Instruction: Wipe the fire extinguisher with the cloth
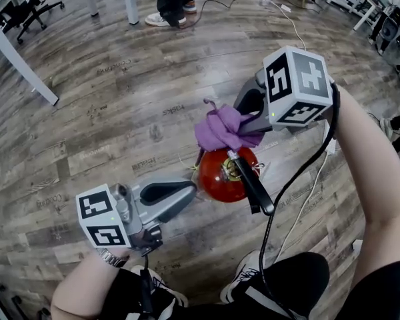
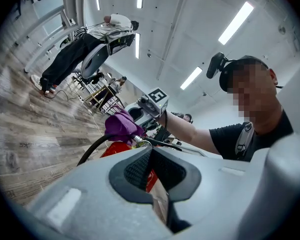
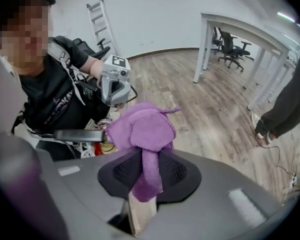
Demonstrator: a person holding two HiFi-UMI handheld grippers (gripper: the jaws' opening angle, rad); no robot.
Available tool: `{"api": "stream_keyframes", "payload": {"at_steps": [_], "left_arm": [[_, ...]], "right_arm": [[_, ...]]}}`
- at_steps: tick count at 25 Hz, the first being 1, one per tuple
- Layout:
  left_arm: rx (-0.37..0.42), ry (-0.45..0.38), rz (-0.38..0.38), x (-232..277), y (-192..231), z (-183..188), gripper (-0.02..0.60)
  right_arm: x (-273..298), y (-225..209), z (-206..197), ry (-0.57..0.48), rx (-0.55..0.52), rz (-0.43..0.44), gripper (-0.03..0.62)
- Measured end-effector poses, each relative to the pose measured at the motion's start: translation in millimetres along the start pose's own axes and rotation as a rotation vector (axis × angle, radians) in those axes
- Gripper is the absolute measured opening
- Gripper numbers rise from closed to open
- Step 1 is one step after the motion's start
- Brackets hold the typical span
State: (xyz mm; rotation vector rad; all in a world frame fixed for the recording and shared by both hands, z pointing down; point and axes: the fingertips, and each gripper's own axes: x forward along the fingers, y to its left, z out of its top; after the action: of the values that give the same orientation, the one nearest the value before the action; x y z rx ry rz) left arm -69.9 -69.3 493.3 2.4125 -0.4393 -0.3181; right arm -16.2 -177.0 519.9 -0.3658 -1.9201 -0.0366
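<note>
A red fire extinguisher (image 1: pixel 221 177) stands on the wooden floor, seen from above, with its black lever (image 1: pixel 257 191) pointing toward me. A purple cloth (image 1: pixel 221 129) lies bunched over its top and valve. My right gripper (image 1: pixel 251 127) points steeply down, shut on the cloth (image 3: pixel 146 129), and a fold hangs between its pads. The lever (image 3: pixel 77 135) shows left of the cloth in that view. My left gripper (image 1: pixel 191 193) lies level, shut and holding nothing, with its tips right at the cylinder's left side. Just beyond its jaws are the red body (image 2: pixel 114 149) and the cloth (image 2: pixel 121 125).
A person (image 1: pixel 173 2) stands on the far floor beside white table legs (image 1: pixel 130 2). A white desk leg (image 1: pixel 23 62) and office chairs (image 1: pixel 33 9) are at the far left. Cables (image 1: pixel 280 12) trail across the far floor. My shoes (image 1: pixel 243 284) are just behind the extinguisher.
</note>
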Motion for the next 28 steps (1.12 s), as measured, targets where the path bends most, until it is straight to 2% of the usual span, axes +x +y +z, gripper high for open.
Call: {"api": "stream_keyframes", "payload": {"at_steps": [6, 14, 17, 20, 22, 25, 28], "left_arm": [[-0.004, -0.002, -0.008, -1.8, -2.0, 1.9, -0.003], [-0.011, -0.011, 0.005, -2.7, -1.7, 2.7, -0.003], [-0.043, -0.033, 0.031, -4.6, -7.0, 3.2, -0.003], [-0.062, -0.049, 0.079, -5.0, -10.5, -1.6, -0.003], [-0.101, -0.070, 0.139, -10.6, -10.7, -8.7, -0.003], [-0.225, -0.127, 0.228, -24.3, -29.4, -14.2, -0.005], [-0.281, -0.120, 0.270, -29.6, -56.2, -3.2, -0.005]], "right_arm": [[10.5, -9.1, -2.7, -0.003, 0.013, -0.020, 0.083], [-3.1, 12.6, 0.2, 0.015, -0.068, -0.050, 0.083], [-19.2, 36.3, 9.6, -0.039, -0.098, -0.041, 0.083], [-36.6, 58.8, 10.9, -0.105, -0.068, 0.013, 0.083], [-41.8, 72.2, 5.4, -0.113, -0.034, 0.056, 0.083], [-44.2, 99.4, 0.9, -0.077, 0.012, 0.133, 0.083], [-47.2, 121.8, 0.7, -0.012, 0.007, 0.168, 0.083]]}}
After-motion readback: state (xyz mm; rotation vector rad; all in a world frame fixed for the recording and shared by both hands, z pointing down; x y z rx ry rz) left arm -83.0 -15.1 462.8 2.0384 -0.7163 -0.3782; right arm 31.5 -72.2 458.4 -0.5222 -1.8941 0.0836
